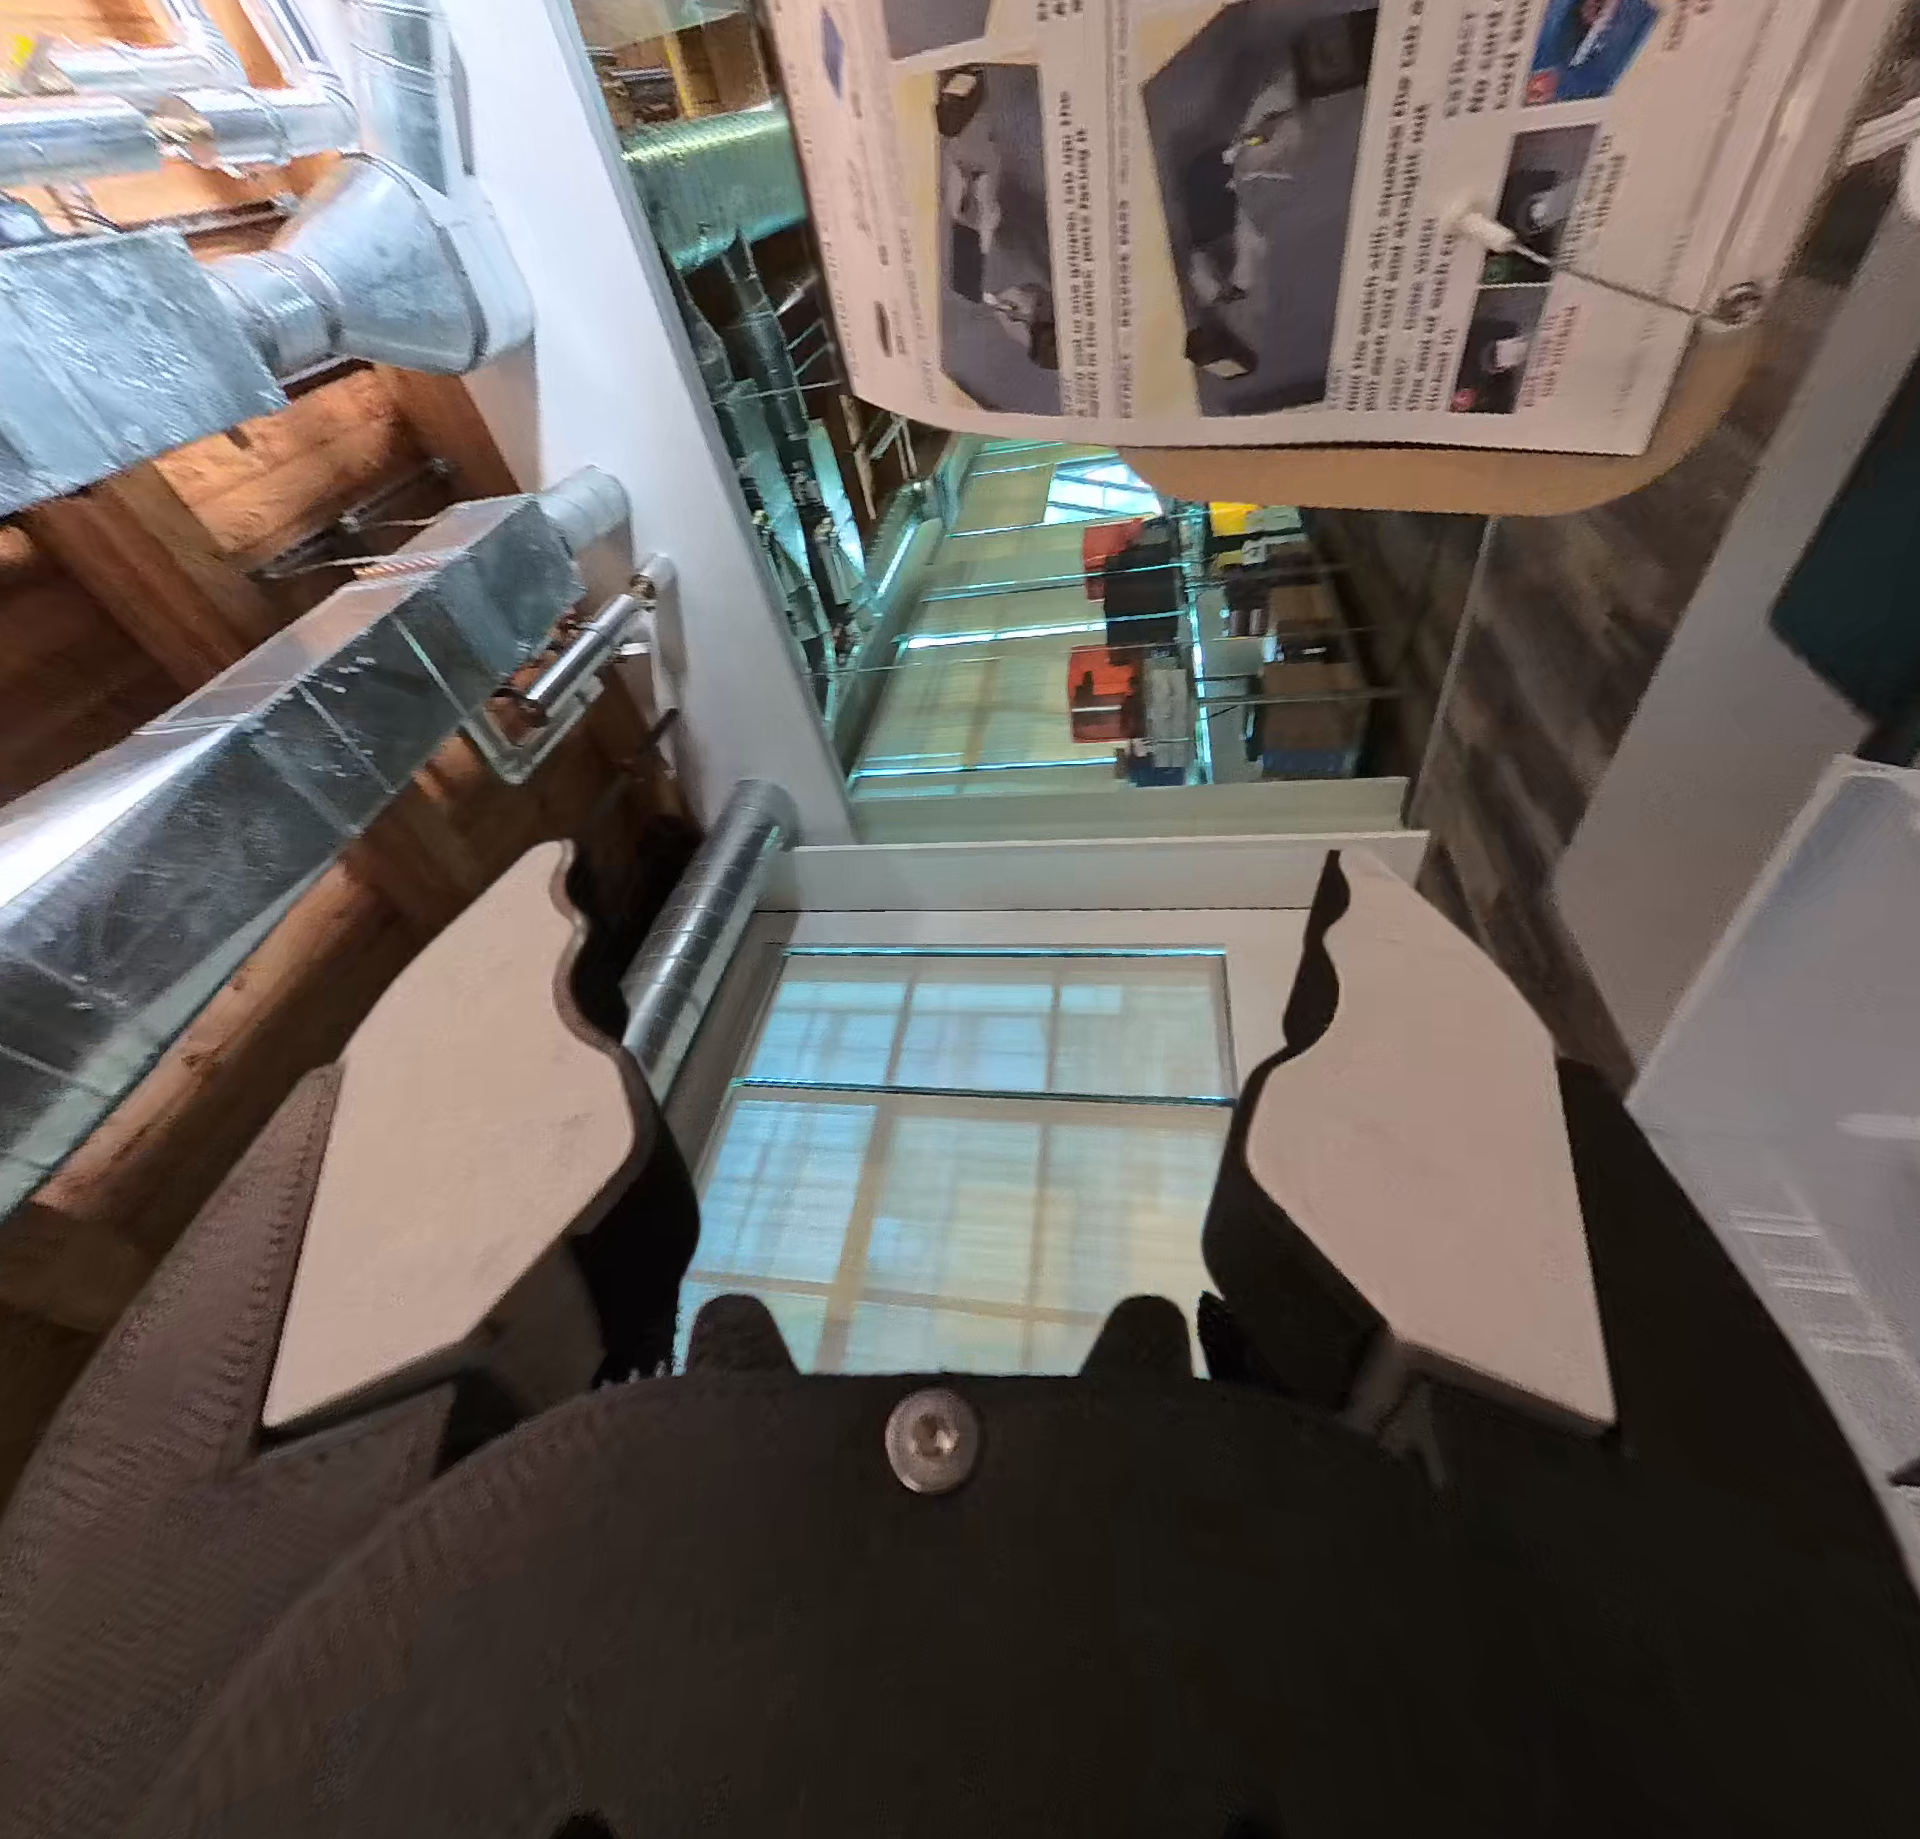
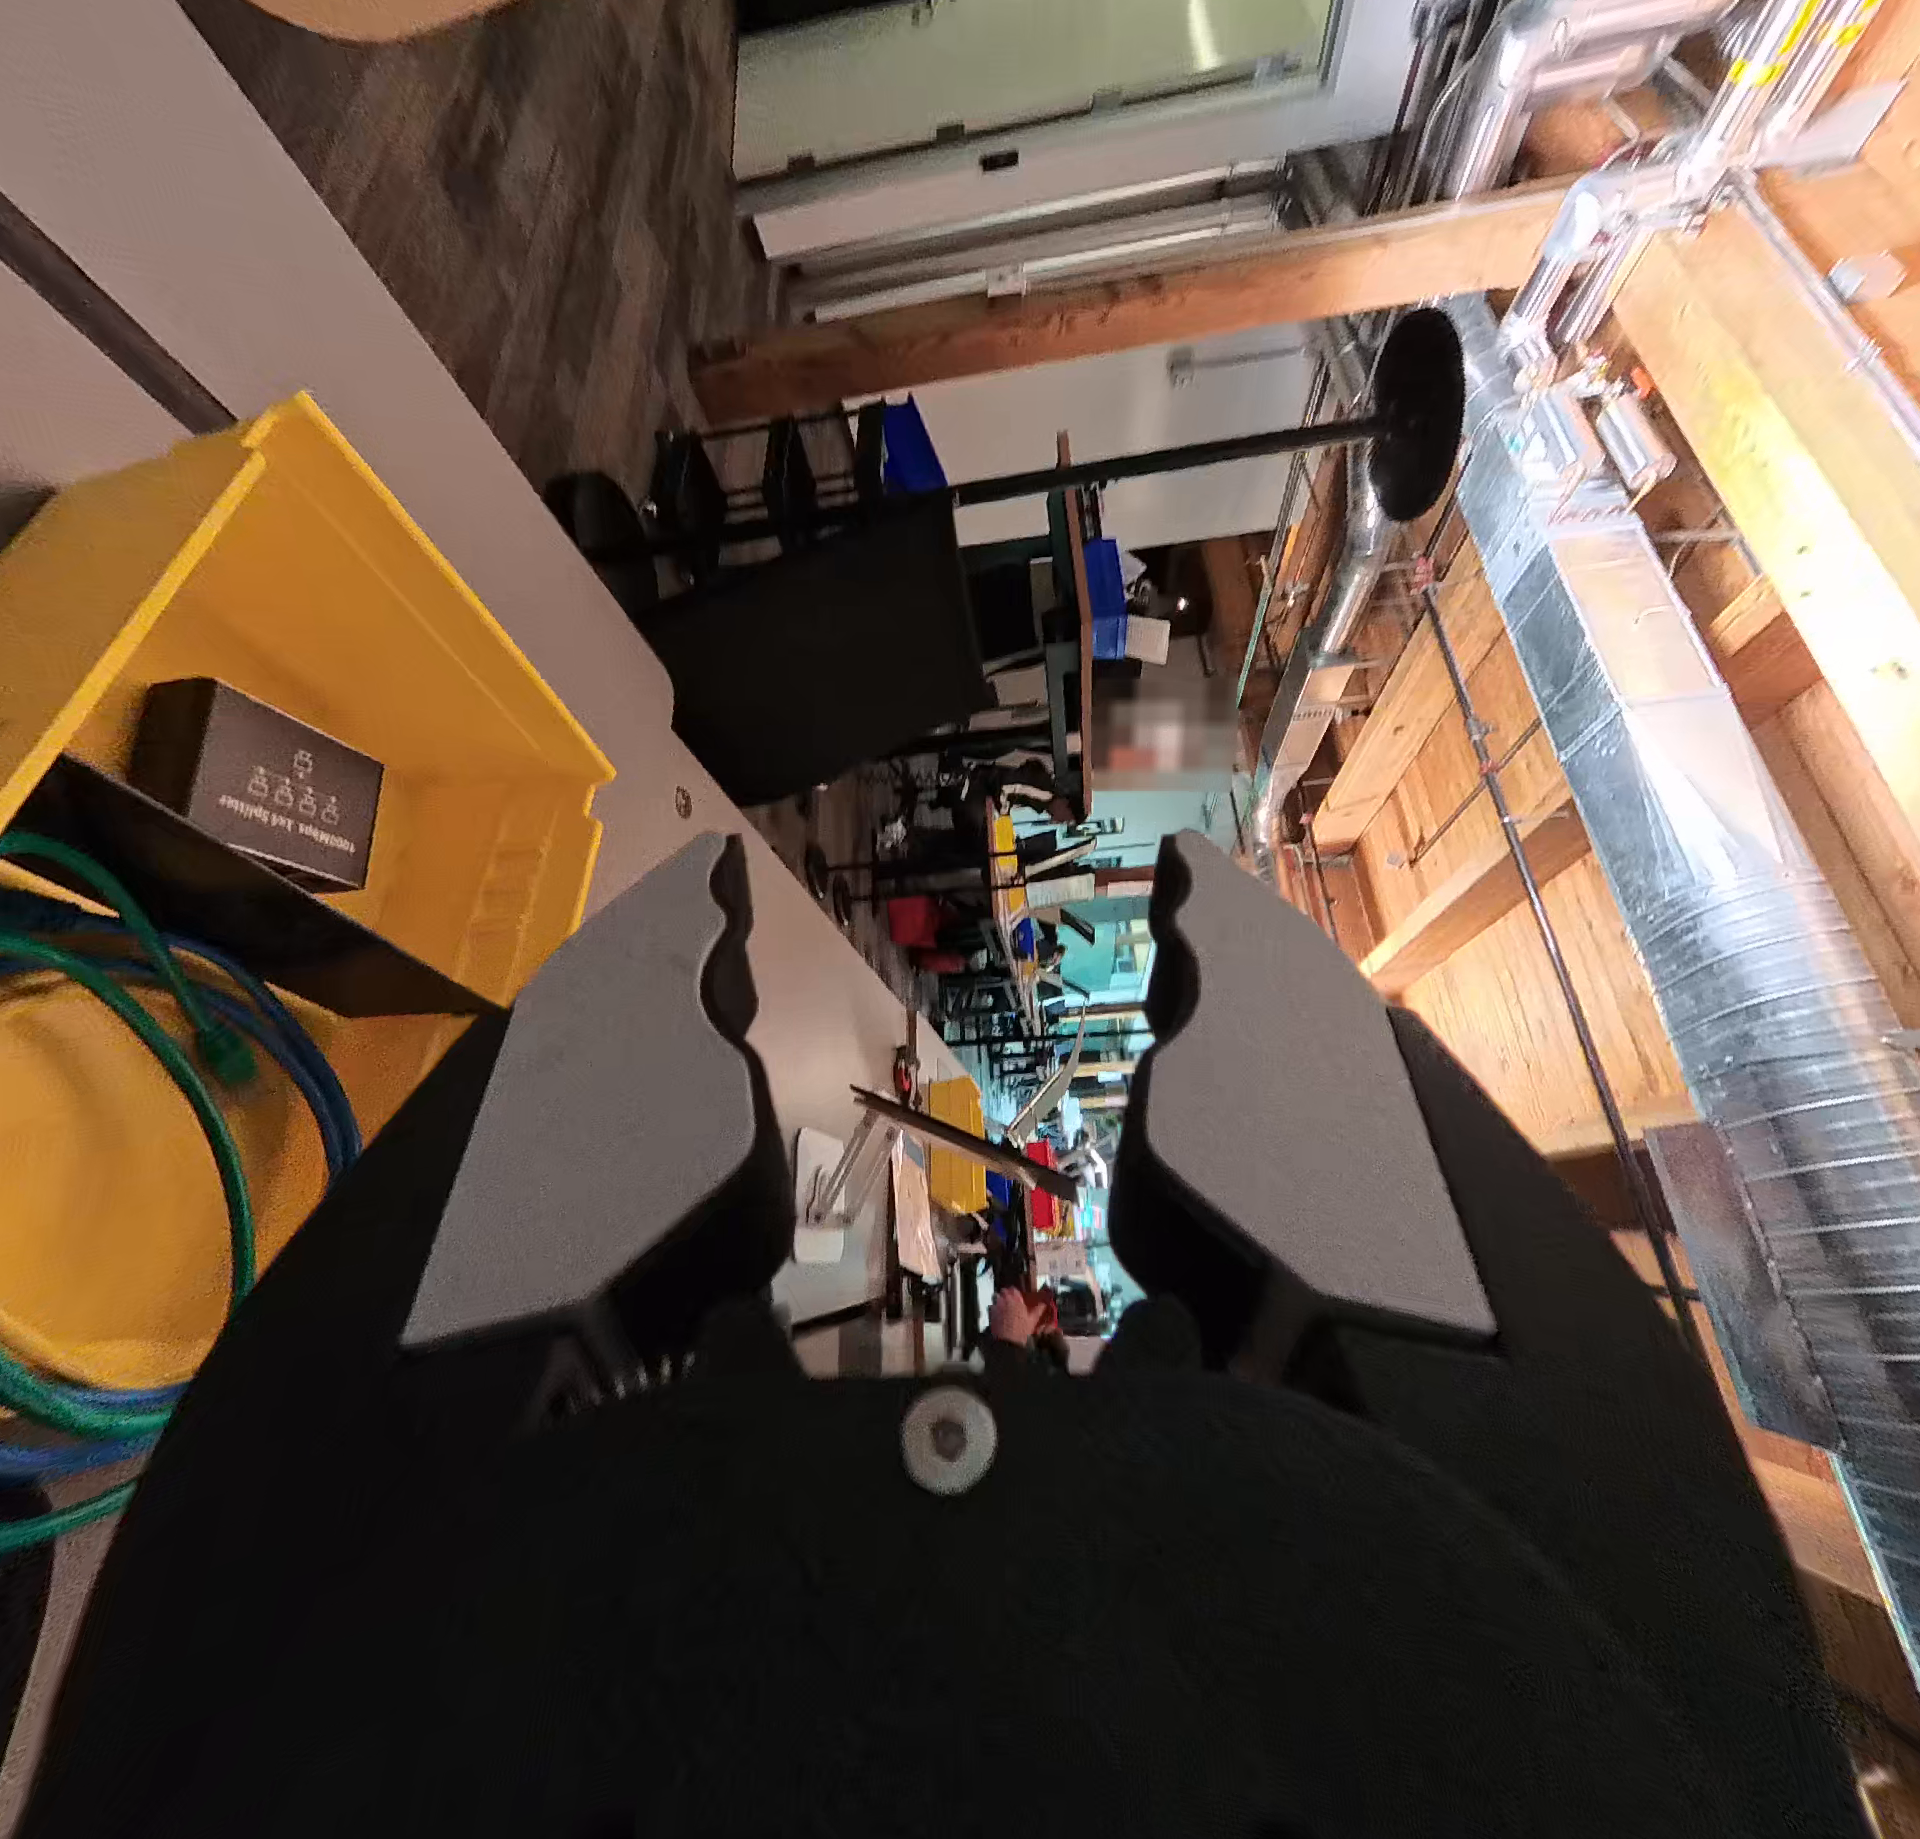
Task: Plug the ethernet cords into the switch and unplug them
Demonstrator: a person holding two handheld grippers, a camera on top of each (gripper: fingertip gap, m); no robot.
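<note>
Both jaws wide and empty, cords and switch in the yellow bin

Black gripper bodies fill the foreground of both wrist views, each rolled sideways. On the left gripper point(image 1: 951, 916) the jaws stand wide apart with nothing between them, aimed at a glass-paned window point(image 1: 987, 1135) straight ahead. Silver ceiling ducts point(image 1: 260, 750) run out past the left jaw, and a printed instruction sheet point(image 1: 1299, 168) on a cardboard backing hangs beyond the right jaw; its writing is left unread.

On the right gripper point(image 2: 951, 922) the jaws are likewise wide and hold nothing, and through the gap a long workshop shows, too far and cluttered to tell apart. A silver duct point(image 2: 1662, 802) on wooden beams runs outside the right jaw. Outside the left jaw a white bench point(image 2: 312, 262) carries a yellow bin point(image 2: 343, 584). Inside the bin lie a coiled blue ethernet cord point(image 2: 312, 1083) and a green ethernet cord point(image 2: 223, 1051), looped together just beside the left jaw, neither one plugged into the small black switch point(image 2: 260, 781) resting farther along the bin. Both cords and switch lie apart from either gripper.
</note>
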